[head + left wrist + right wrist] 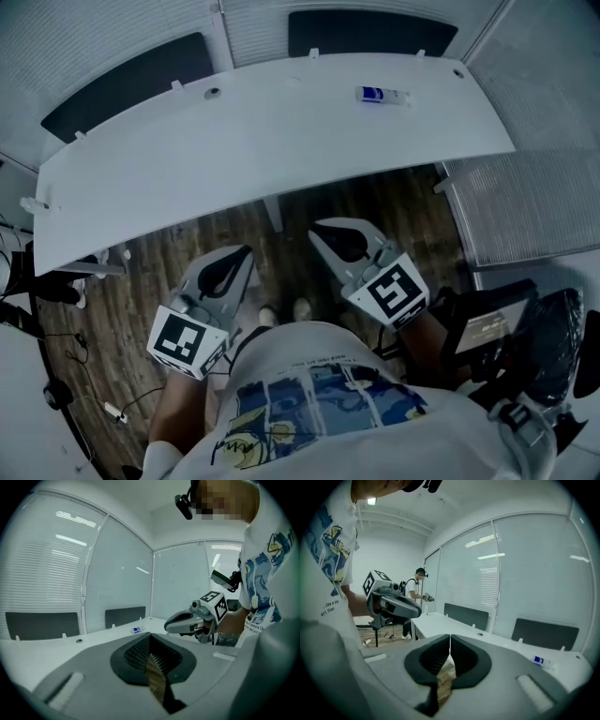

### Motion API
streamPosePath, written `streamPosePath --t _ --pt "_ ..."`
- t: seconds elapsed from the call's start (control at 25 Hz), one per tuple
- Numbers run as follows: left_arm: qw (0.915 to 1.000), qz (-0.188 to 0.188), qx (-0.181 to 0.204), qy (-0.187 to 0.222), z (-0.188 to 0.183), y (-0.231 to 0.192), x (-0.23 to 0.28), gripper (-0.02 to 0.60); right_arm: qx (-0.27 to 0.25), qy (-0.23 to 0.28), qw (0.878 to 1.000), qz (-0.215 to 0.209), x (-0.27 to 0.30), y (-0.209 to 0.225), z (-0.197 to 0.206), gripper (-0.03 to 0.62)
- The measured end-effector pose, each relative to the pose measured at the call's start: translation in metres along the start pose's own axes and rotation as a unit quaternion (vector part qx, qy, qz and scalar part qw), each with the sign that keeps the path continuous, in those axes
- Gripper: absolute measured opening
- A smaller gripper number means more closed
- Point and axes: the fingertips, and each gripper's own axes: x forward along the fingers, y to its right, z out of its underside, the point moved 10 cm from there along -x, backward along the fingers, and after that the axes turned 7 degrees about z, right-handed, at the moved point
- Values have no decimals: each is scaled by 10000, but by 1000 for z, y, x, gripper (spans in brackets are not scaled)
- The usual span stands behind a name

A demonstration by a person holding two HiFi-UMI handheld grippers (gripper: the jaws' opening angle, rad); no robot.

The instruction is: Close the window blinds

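Head view, grippers: the left gripper [242, 255] is lower left of centre and the right gripper [321, 232] just right of centre. Both are held over the floor, short of the desk [281, 141] and well apart from any window.
Head view, blinds: the blinds [112, 42] run along the top edge behind the desk, hanging down over the glass. Can't read the slat angle from up here.
Left gripper view, jaws: pinched together, nothing between them [151, 641].
Left gripper view, blinds: there's a big slatted stretch [42, 569] at the left of the frame, let down to the dark panels [42, 625]. No outdoors shows through.
Left gripper view, extra: it catches the right gripper [169, 624] side-on at centre right, clenched and empty too.
Right gripper view, jaws: pressed together, empty [450, 644].
Right gripper view, extra: another person [415, 603] stands far back at the left, which no other view shows. The blinds [471, 581] from centre to right are down as well.
Progress: honestly could be either. It fits blinds that are already closed, or lowered ones whose slats need a last tilt. Neither gripper holds a cord or wand, and I can't spot one anywhere.
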Motion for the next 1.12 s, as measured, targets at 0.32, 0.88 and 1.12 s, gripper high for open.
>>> streamPosePath --t 0.32,0.88,1.12 --pt "10000 83 -28 21 5 3 -44 5 -28 23 10000 62 -1 -46 -15 6" --pt "9995 240 -174 -70 12 6 -33 5 -36 -136 9999 71 -5 -43 -7 6" --pt "9994 295 -182 -25 13 4 -31 5 -94 -194 9998 61 -4 -44 -7 5"
